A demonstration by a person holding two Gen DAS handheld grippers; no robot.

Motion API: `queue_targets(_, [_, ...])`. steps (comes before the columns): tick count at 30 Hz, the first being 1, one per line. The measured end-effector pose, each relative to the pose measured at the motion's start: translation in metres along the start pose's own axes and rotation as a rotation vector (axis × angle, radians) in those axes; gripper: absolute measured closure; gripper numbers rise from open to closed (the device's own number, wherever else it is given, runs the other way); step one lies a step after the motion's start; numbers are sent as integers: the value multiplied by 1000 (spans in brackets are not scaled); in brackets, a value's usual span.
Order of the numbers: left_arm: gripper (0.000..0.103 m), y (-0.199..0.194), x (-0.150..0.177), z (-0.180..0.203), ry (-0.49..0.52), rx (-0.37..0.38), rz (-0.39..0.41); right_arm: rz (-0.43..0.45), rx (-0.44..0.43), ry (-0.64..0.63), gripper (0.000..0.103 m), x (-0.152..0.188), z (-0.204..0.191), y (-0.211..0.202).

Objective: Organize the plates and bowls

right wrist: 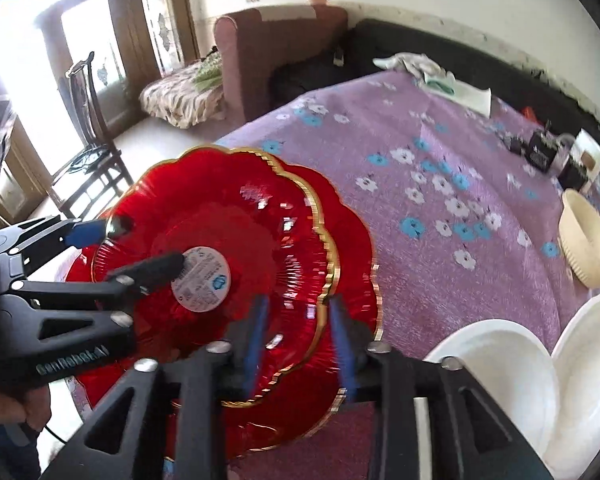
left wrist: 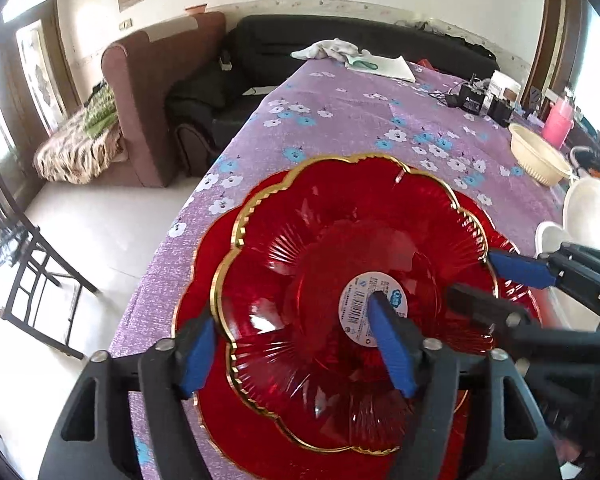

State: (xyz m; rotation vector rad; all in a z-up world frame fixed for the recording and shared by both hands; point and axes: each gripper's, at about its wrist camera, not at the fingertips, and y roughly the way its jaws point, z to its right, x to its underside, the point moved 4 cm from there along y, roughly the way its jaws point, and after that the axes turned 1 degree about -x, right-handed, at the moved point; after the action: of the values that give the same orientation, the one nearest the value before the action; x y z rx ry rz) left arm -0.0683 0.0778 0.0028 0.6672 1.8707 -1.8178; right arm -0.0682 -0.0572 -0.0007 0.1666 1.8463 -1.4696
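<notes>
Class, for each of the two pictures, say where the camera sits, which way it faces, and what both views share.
Left wrist: sits on the left gripper, faces across the table toward the sofa; its fingers straddle the top red plate's near rim; the right gripper enters from the right.
Right wrist: sits on the right gripper, faces the same way; the left gripper enters left.
Shared: stacked red plates, cream bowl, white bowls.

Translucent red, gold-rimmed scalloped plates (left wrist: pixel 300 248), ribbed in radiating lines, the upper bearing a round white label (left wrist: pixel 356 304) with blue print. Purple tablecloth (left wrist: pixel 360 120) patterned with white and blue flowers. Cream ribbed bowl (left wrist: pixel 538 156); plain white bowls (right wrist: pixel 512 364); blue finger pads (left wrist: pixel 198 356).
</notes>
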Motion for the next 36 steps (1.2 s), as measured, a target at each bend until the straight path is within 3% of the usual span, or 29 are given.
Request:
queue_targets(11, [30, 0, 5, 6, 57, -59, 25, 114, 158, -93, 59, 16, -16, -12])
queue_targets(17, [23, 2, 12, 16, 99, -118, 74, 167, 165, -88, 59, 25, -20, -29])
queue_targets(19, [18, -3, 14, 18, 103, -164, 126, 202, 162, -68, 56, 31, -17, -41])
queue_targets(21, [12, -9, 16, 18, 97, -205, 179, 233, 184, -45, 47, 37, -9, -52])
queue_targets(24, [8, -9, 20, 21, 87, -213, 202, 300, 177, 22, 47, 52, 10, -71])
queue_targets(30, [6, -19, 23, 26, 106, -308, 283, 459, 154, 169, 46, 84, 59, -112])
queue_targets(36, [6, -29, 28, 20, 68, -294, 324, 488, 37, 395, 46, 103, 112, -124])
